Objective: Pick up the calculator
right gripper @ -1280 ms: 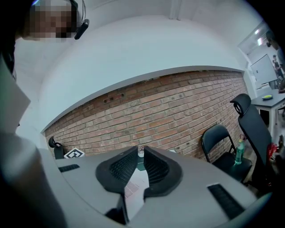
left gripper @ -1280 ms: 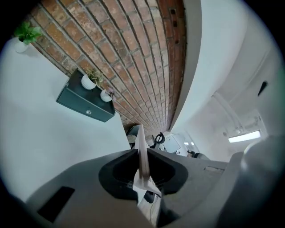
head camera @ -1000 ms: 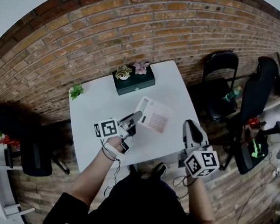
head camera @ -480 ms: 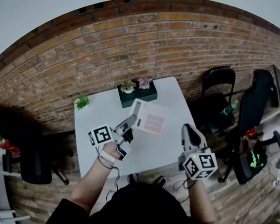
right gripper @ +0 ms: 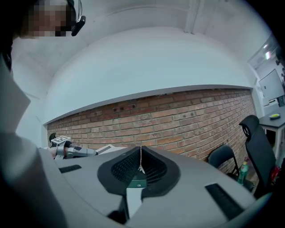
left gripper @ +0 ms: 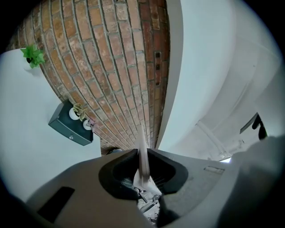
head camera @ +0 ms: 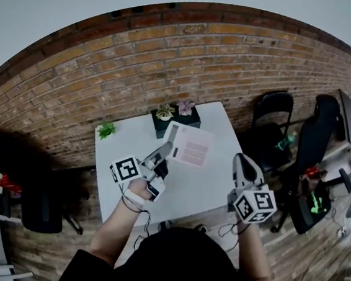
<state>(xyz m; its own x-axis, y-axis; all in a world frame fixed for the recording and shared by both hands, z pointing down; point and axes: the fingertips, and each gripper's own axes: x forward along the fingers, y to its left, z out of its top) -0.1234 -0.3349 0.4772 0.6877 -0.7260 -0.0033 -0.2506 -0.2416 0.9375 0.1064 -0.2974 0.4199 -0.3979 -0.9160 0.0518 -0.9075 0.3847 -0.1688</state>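
The calculator (head camera: 188, 148), white with pink keys, hangs tilted above the white table (head camera: 120, 159), and my left gripper (head camera: 164, 149) is shut on its left edge. In the left gripper view the calculator (left gripper: 142, 149) shows edge-on as a thin strip clamped between the jaws of the left gripper (left gripper: 143, 168). My right gripper (head camera: 243, 165) is to the right of the calculator, off the table's right edge. Its jaws are closing, almost together, with nothing between them (right gripper: 140, 159). The right gripper view shows the left gripper (right gripper: 73, 152) with the calculator (right gripper: 106, 148) at the left.
A dark green box (head camera: 176, 122) with two small potted plants stands at the table's back edge, and a small green plant (head camera: 106, 129) at the back left corner. A brick wall (head camera: 140, 58) runs behind. Black chairs (head camera: 276, 110) stand to the right.
My left gripper has risen with the calculator, away from the tabletop. The right gripper has also risen a little. The head view has tilted up towards the wall.
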